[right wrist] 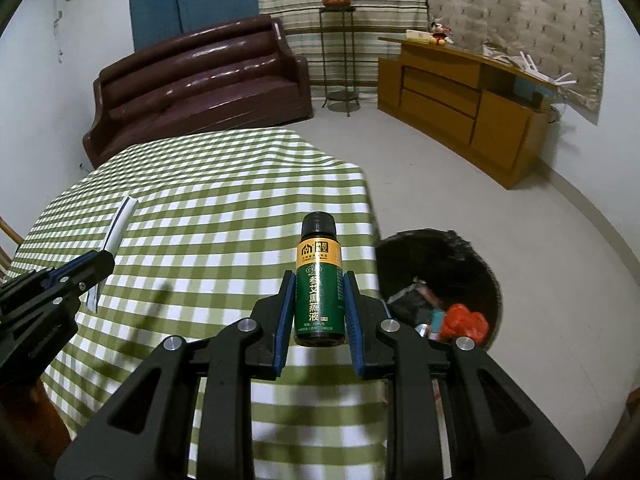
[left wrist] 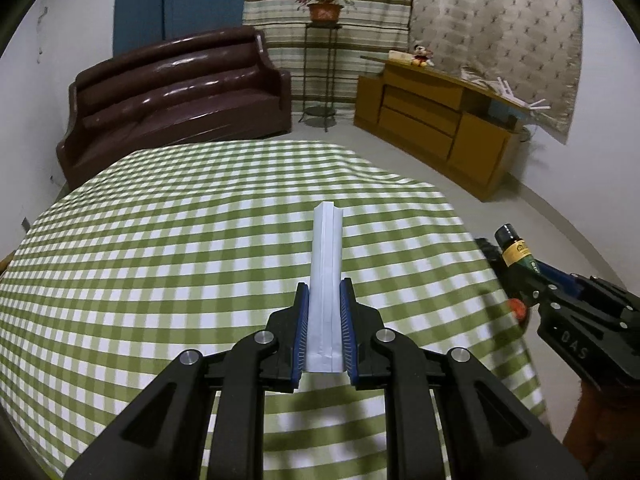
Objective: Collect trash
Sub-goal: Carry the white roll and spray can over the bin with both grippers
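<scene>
1. Your left gripper [left wrist: 324, 300] had its jaws closed on a folded white paper packet [left wrist: 327, 264], which stuck out well past the tips over the checked tabletop [left wrist: 160, 260]. Your right gripper [right wrist: 318, 304] had its jaws clamped on a small green bottle [right wrist: 319, 280] with a black cap, held upright.
2. The trash bin [right wrist: 476, 256], lined in black and already holding a red wad and other scraps, sat on the floor at about 3 o'clock from the bottle in the right wrist view, just past the tabletop's edge.
3. The likeliest slip was the bottle: its smooth round side sat between flat pads, so a quick swing or tilt could have let it slide out and roll on the floor short of the bin.
4. The packet was thin and gripped only at its near end; a brush against the cloth could have bent it or pulled it loose.
5. In the left wrist view the right gripper appeared at 3 o'clock, near the edge of the tabletop. Had both hands headed for the bin together, they could have knocked each other.
6. Open floor lay beyond the bin towards 1 o'clock, with the wooden cabinet [right wrist: 460, 100] well apart. The cloth's hanging edge beside the bin was the one thing to clear.
</scene>
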